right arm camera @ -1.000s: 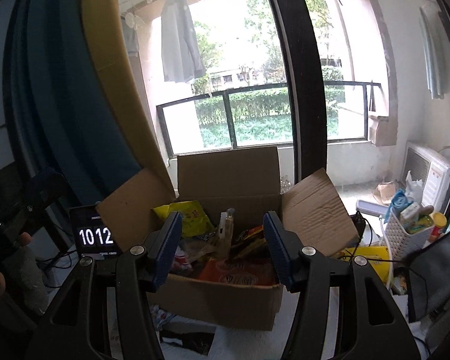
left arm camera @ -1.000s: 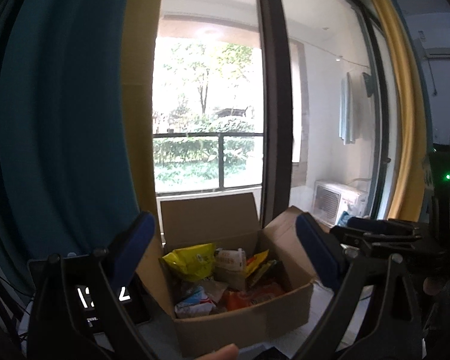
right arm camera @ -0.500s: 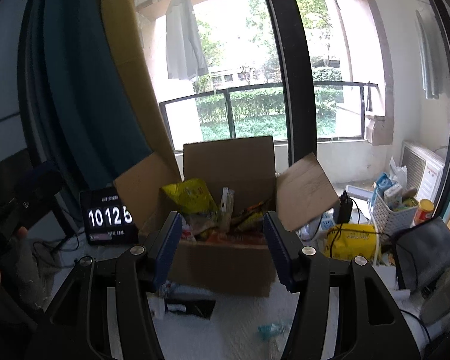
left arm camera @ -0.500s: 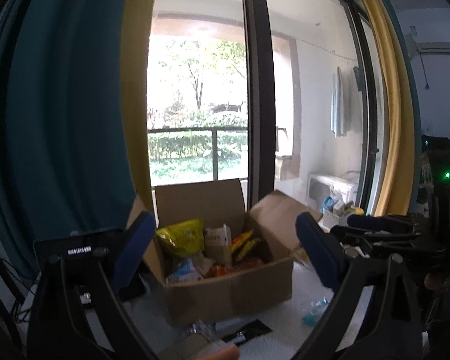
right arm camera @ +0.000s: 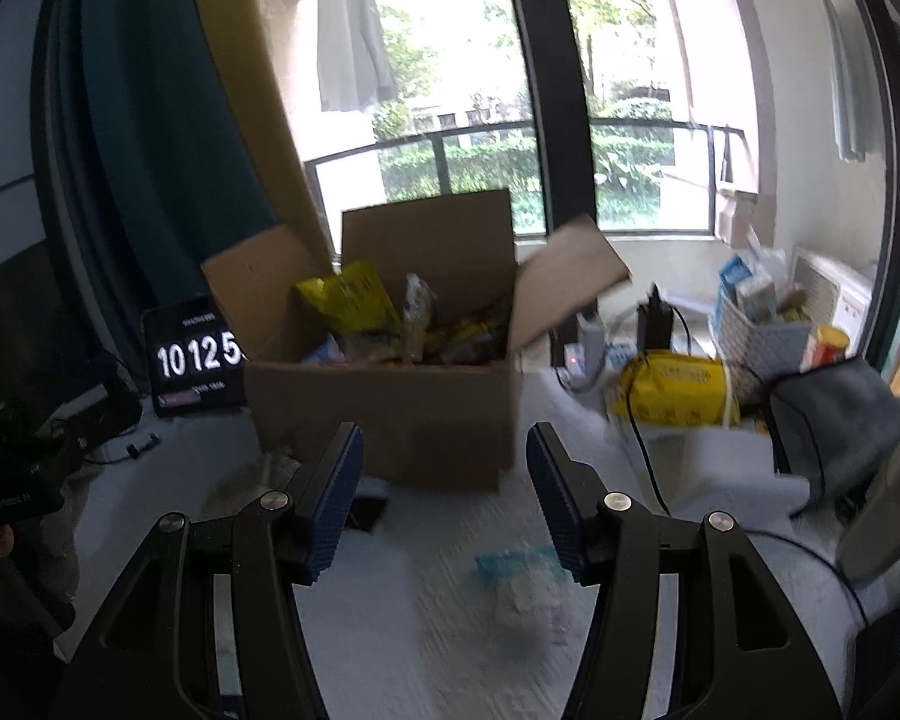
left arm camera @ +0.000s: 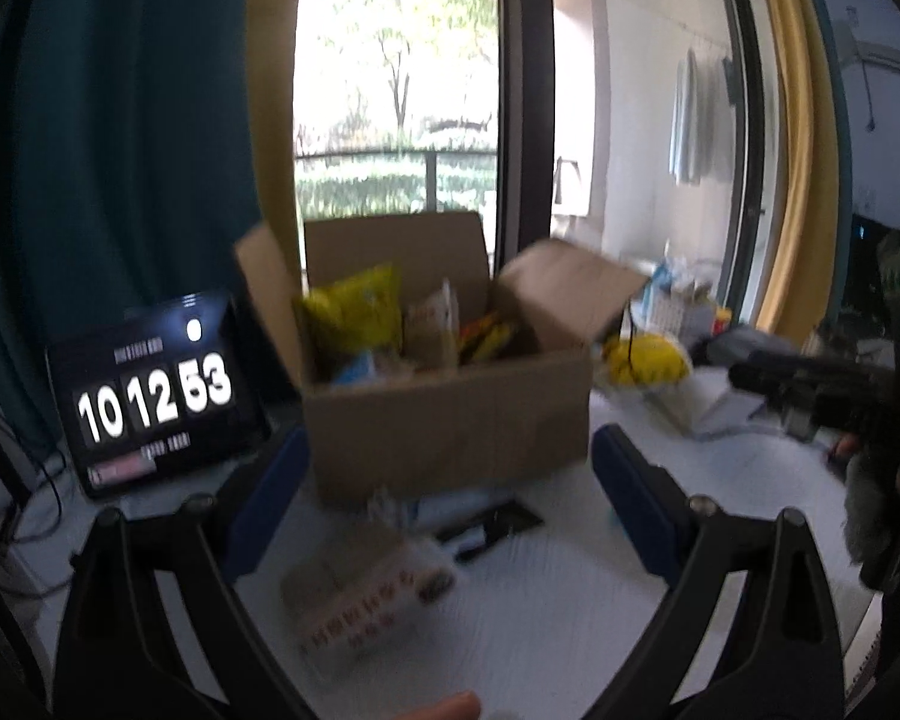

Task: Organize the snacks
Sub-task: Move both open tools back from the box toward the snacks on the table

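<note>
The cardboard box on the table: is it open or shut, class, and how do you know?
Open. The cardboard box has its flaps standing up and out, and snack packets such as the yellow bag show above its rim.

A white table (right arm camera: pixel 390 630) carries everything. Straight ahead of both tools stands an open cardboard box (right arm camera: pixel 384 420), flaps up. Left of it leans a tablet (left arm camera: pixel 156 396) showing a clock. Between the left tool's fingers lies a pale snack pack (left arm camera: pixel 366 594) with red print — blurred — and just beyond it a black packet (left arm camera: pixel 492 525) against the box's foot. Under the right tool's right finger lies a bluish sachet (right arm camera: pixel 525 594). Off to the right — a yellow bag (right arm camera: pixel 672 390), a white basket (right arm camera: pixel 762 339), a grey cloth (right arm camera: pixel 834 420).
</note>
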Available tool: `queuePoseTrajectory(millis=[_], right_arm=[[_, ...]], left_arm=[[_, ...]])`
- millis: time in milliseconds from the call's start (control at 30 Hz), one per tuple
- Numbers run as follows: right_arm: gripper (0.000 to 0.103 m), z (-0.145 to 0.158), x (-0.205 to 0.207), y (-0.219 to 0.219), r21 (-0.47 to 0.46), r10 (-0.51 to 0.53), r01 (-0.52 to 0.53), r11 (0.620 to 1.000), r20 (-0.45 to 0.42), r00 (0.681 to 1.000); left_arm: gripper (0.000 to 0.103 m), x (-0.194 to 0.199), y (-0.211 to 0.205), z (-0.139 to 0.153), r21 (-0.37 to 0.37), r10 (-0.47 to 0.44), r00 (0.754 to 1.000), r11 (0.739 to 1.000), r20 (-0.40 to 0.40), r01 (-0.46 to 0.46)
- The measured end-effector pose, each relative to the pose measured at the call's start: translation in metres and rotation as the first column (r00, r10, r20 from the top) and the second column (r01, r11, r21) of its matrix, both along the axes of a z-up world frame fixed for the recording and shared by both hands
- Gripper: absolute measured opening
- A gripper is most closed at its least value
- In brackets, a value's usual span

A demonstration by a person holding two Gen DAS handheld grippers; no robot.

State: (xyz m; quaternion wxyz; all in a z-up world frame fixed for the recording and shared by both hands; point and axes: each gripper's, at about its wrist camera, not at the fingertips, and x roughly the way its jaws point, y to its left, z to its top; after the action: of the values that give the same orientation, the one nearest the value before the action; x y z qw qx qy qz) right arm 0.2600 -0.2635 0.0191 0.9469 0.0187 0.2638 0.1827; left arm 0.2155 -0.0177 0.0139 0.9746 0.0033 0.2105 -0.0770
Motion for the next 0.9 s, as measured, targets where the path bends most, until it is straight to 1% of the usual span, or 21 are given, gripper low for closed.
queuePoseTrajectory(millis=[133,233,400,500,533,567,600,633,700,767,833,900], right_arm=[[0.06,-0.026,0.005,-0.015,0.007,-0.028,0.029,1.0,-0.054,0.998],[0.06,-0.044,0.009,-0.025,0.006,-0.047,0.048,0.999,-0.095,0.994],[0.06,-0.069,0.013,-0.043,0.009,-0.065,0.067,0.998,-0.149,0.987],[0.06,-0.084,0.017,-0.049,-0.003,-0.074,0.074,0.997,-0.174,0.982],[0.06,-0.089,0.019,-0.05,-0.006,-0.076,0.076,0.997,-0.185,0.98],[0.063,-0.093,0.021,-0.05,-0.007,-0.076,0.076,0.997,-0.195,0.978],[0.066,-0.098,0.023,-0.05,-0.007,-0.073,0.073,0.997,-0.208,0.975],[0.07,-0.103,0.026,-0.05,-0.004,-0.066,0.067,0.998,-0.222,0.973],[0.074,-0.112,0.03,-0.049,-0.005,-0.054,0.055,0.998,-0.244,0.968],[0.08,-0.118,0.033,-0.048,-0.011,-0.05,0.049,0.999,-0.256,0.965],[0.083,-0.123,0.036,-0.048,-0.002,-0.046,0.047,0.999,-0.281,0.959],[0.083,-0.125,0.039,-0.048,0.008,-0.046,0.051,0.999,-0.29,0.956]], left_arm=[[0.096,0.004,0.004,-0.031,0.011,0.01,0.997,1.0,-0.076,-0.009],[0.096,0.007,0.008,-0.052,0.047,0.015,0.992,0.999,-0.123,-0.009],[0.096,0.011,0.018,-0.083,0.033,0.006,0.978,0.999,-0.207,0.001],[0.096,0.012,0.018,-0.099,0.052,-0.007,0.97,0.998,-0.243,0.02],[0.096,0.014,0.018,-0.104,0.06,-0.004,0.968,0.998,-0.252,0.02],[0.096,0.016,0.018,-0.107,0.069,-0.003,0.966,0.997,-0.26,0.022],[0.096,0.018,0.018,-0.112,0.084,-0.003,0.962,0.996,-0.274,0.027],[0.096,0.021,0.019,-0.116,0.1,0.001,0.959,0.995,-0.282,0.028],[0.096,0.026,0.02,-0.12,0.137,0.015,0.959,0.99,-0.284,0.025],[0.096,0.034,0.021,-0.125,0.166,0.016,0.956,0.985,-0.294,0.034],[0.096,0.043,0.019,-0.132,0.223,0.038,0.952,0.974,-0.303,0.032],[0.096,0.049,0.015,-0.138,0.264,0.039,0.949,0.963,-0.312,0.048]])
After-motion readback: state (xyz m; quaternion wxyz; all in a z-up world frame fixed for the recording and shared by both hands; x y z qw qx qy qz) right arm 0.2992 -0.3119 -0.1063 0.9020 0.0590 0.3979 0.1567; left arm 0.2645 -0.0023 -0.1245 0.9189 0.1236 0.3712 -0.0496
